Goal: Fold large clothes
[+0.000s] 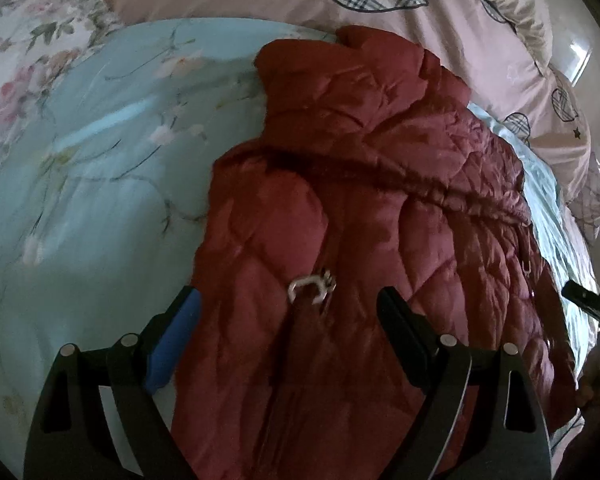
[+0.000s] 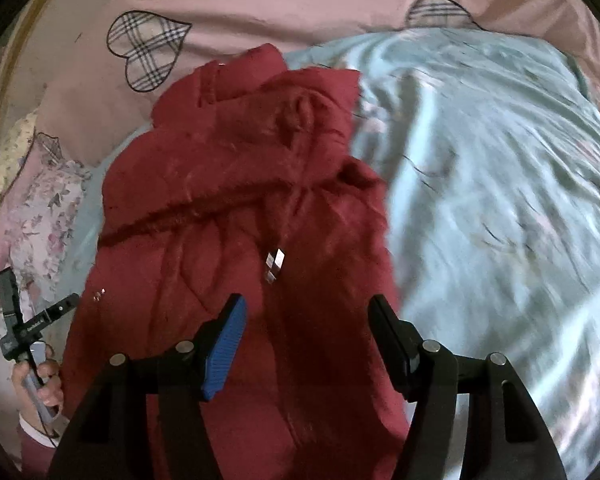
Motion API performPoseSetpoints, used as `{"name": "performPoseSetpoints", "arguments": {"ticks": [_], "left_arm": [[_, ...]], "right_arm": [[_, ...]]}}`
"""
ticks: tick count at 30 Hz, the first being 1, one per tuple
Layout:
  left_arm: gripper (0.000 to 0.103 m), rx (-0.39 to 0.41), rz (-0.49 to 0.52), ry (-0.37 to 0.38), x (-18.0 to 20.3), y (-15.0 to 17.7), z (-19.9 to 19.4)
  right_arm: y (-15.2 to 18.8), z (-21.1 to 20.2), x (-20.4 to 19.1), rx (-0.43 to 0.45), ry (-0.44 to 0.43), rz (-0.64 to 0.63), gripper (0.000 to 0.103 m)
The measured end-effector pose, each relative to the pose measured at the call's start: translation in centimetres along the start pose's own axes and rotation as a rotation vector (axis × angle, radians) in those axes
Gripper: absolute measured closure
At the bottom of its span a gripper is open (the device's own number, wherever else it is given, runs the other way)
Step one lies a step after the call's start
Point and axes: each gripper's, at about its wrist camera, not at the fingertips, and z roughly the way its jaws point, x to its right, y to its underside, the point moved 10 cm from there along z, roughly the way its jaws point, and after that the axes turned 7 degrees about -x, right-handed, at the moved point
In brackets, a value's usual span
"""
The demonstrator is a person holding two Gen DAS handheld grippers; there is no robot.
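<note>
While a dark red quilted jacket [image 1: 360, 208] lies crumpled on a pale blue floral bedsheet [image 1: 100, 184], its metal zipper pull [image 1: 312, 286] rests near the middle of the front. Both tools hover above it, holding nothing: the left hand-held gripper [image 1: 288, 320] and the right hand-held gripper [image 2: 306, 328] each have jaws spread wide. Behind the jacket lies a pink duvet [image 2: 300, 4] with plaid hearts.
</note>
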Motion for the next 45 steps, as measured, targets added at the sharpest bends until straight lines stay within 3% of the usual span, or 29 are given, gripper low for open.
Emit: {"name": "performPoseSetpoints", "arguments": {"ticks": [13, 21, 25, 37, 45], "left_arm": [[0.013, -0.054, -0.001, 0.017, -1.8, 5.6, -1.7], [0.013, -0.095, -0.007, 0.018, -3.8, 8.8, -2.5], [0.013, -0.112, -0.004, 0.027, -4.3, 10.2, -2.9], [0.013, -0.172, -0.002, 0.081, -4.1, 13.4, -2.5], [0.015, -0.186, 0.033, 0.152, -1.8, 14.3, -2.4]], "right_arm": [[8.3, -1.7, 3.3, -0.094, 0.046, 0.041, 0.034], [12.0, -1.8, 2.6, -0.147, -0.045, 0.055, 0.035], [13.7, -1.8, 2.1, -0.175, -0.079, 0.045, 0.043], [15.1, -2.2, 1.3, -0.176, -0.133, 0.048, 0.045], [15.4, -2.1, 1.1, -0.166, -0.157, 0.051, 0.048]]}}
